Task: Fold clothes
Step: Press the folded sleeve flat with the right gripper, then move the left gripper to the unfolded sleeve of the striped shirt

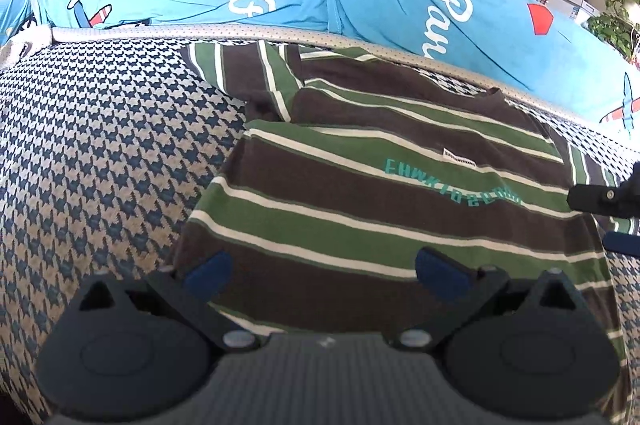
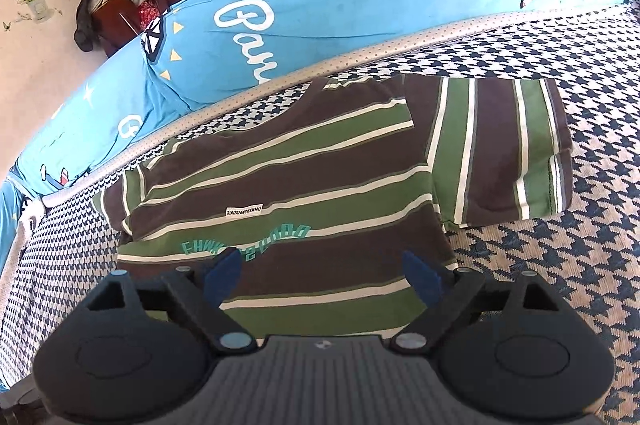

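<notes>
Jaws of the left gripper (image 1: pixel 320 267) and right gripper (image 2: pixel 322 273) are gaping wide, gripping nothing, hovering over the striped T-shirt (image 2: pixel 288 185) lying mid-frame on the houndstooth cover (image 1: pixel 100 165).

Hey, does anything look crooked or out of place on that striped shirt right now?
Slightly. On the striped shirt, one sleeve sticks out sideways, unfolded, and the folded-up hem lies askew across the chest print. No damage shows. Both grippers, left and right, are open above it.
</notes>
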### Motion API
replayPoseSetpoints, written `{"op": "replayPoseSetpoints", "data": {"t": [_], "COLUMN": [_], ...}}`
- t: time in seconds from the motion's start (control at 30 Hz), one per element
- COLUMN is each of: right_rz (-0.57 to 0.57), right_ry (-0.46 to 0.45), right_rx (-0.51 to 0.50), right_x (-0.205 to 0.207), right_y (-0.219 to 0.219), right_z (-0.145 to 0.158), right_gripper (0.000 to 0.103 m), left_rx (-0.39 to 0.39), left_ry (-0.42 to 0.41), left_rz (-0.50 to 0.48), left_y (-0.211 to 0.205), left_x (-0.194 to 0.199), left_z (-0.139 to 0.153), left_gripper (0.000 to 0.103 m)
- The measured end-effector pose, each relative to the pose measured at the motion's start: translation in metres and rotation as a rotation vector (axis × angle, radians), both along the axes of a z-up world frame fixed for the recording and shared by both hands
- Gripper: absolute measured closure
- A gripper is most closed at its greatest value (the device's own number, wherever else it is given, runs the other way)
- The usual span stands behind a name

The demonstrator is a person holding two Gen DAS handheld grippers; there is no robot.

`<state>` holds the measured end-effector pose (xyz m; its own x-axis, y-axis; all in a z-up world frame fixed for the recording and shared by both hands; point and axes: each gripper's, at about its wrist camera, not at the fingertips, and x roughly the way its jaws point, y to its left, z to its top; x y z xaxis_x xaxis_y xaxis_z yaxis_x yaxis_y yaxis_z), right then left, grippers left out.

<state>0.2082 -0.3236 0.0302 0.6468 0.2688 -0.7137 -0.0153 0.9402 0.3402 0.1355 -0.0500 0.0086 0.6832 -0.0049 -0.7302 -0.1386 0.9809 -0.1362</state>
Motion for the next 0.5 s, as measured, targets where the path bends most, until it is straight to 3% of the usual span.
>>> {"op": "replayPoseSetpoints", "data": {"t": [0.17, 0.5], "right_rz": [0.015, 0.060], "right_ry": [0.018, 0.021], "right_rx": [-0.008, -0.035], "right_x": [0.003, 0.006], "right_y": [0.007, 0.029], "right_z": [-0.004, -0.007], "right_gripper": [0.014, 0.014], "left_rx": [-0.009, -0.015], "left_ry": [-0.027, -0.048], "left_rz": [0.023, 0.076], "left_y": [0.015, 0.046], "left_x": [0.006, 0.030], "left_z": [0.004, 0.005], "left_gripper": [0.008, 0.008]}}
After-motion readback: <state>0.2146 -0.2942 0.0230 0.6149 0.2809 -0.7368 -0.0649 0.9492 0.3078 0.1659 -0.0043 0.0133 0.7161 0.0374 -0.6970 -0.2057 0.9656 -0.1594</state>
